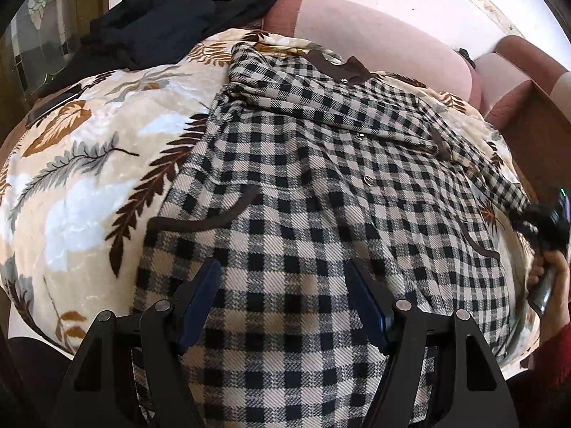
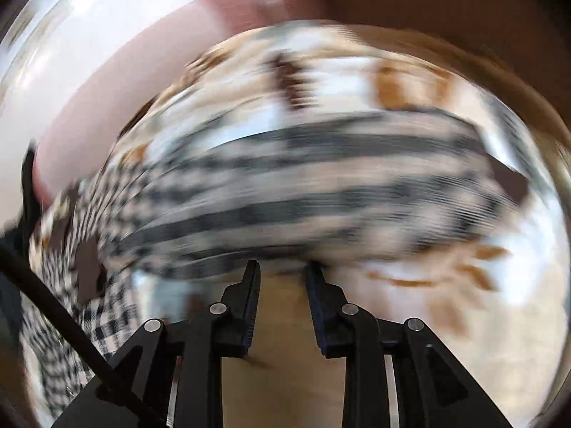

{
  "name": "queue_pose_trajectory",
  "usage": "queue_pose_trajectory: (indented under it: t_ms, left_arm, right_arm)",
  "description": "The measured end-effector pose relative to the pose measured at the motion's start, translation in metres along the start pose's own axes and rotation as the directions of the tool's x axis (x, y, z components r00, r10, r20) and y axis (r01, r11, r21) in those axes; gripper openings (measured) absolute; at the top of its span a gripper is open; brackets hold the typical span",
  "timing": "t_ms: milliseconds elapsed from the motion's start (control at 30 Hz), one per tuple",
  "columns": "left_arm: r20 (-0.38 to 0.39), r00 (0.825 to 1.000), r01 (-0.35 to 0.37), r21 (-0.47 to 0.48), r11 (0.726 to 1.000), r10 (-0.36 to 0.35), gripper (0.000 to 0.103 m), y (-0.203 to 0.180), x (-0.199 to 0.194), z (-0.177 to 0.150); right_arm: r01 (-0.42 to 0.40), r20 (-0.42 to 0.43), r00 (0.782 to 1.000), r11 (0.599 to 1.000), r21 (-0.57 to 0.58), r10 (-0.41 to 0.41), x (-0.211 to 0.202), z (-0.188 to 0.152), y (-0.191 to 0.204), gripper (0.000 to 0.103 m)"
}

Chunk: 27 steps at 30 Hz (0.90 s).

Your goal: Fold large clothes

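1. Black-and-cream checked flannel shirt with brown trim [image 1: 285, 185] spread flat on a cream plush blanket printed with brown and grey leaves [image 1: 89, 164], collar at the far end, hem nearest the left tool [image 1: 282, 285].
2. No readable writing.
3. Left tool spread wide, grasping nothing, above the hem.
4. Right tool [image 2: 282, 278] parted; view blurred, sleeve contact unclear.
5. Black crumpled garment [image 1: 171, 21] beyond, pink cushion [image 1: 374, 32] behind.
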<state>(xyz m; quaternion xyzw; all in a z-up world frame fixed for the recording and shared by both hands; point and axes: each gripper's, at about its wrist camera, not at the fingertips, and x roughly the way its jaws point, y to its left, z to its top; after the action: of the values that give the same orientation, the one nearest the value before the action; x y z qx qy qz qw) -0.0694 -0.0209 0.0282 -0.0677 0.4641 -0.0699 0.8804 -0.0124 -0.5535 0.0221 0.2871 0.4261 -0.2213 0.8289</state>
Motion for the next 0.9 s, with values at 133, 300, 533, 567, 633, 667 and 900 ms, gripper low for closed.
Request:
queue_pose_trajectory:
  t_ms: [133,300,533,567,633,667,900]
  left_arm:
    - [-0.004,1.000,0.008,-0.019,1.000,-0.008,0.071,0.000,0.002,-0.003]
    - [-0.003,1.000,0.008,-0.009,1.000,-0.008,0.071,-0.002,0.001,-0.006]
    - [0.007,1.000,0.008,-0.006,1.000,-0.008,0.071,-0.003,-0.009,-0.005]
    - [0.010,1.000,0.005,-0.004,1.000,-0.005,0.071,-0.002,-0.011,-0.005]
    - [0.024,1.000,-0.009,0.001,1.000,0.009,0.071,0.000,-0.017,-0.005]
    - [0.031,0.999,-0.016,0.002,1.000,0.016,0.071,0.002,-0.020,-0.005]
    - [0.055,0.997,-0.047,-0.043,0.998,0.049,0.071,0.023,-0.030,-0.001]
  right_arm:
    - [0.010,0.048,0.999,0.969,0.246,-0.023,-0.038,0.003,-0.090,0.036]
    - [-0.116,0.118,0.991,0.878,0.465,0.068,-0.066,-0.008,-0.147,0.056]
    - [-0.221,0.173,0.972,0.855,0.469,0.156,-0.048,-0.005,-0.128,0.062]
    - [-0.212,0.172,0.974,0.861,0.463,0.147,-0.043,-0.003,-0.122,0.062]
    - [-0.180,0.186,0.977,0.883,0.434,0.107,-0.035,0.003,-0.112,0.061]
    - [-0.164,0.186,0.978,0.891,0.423,0.091,-0.032,0.006,-0.107,0.057]
    - [-0.148,0.206,0.974,0.955,0.257,0.095,-0.034,0.027,-0.035,0.007]
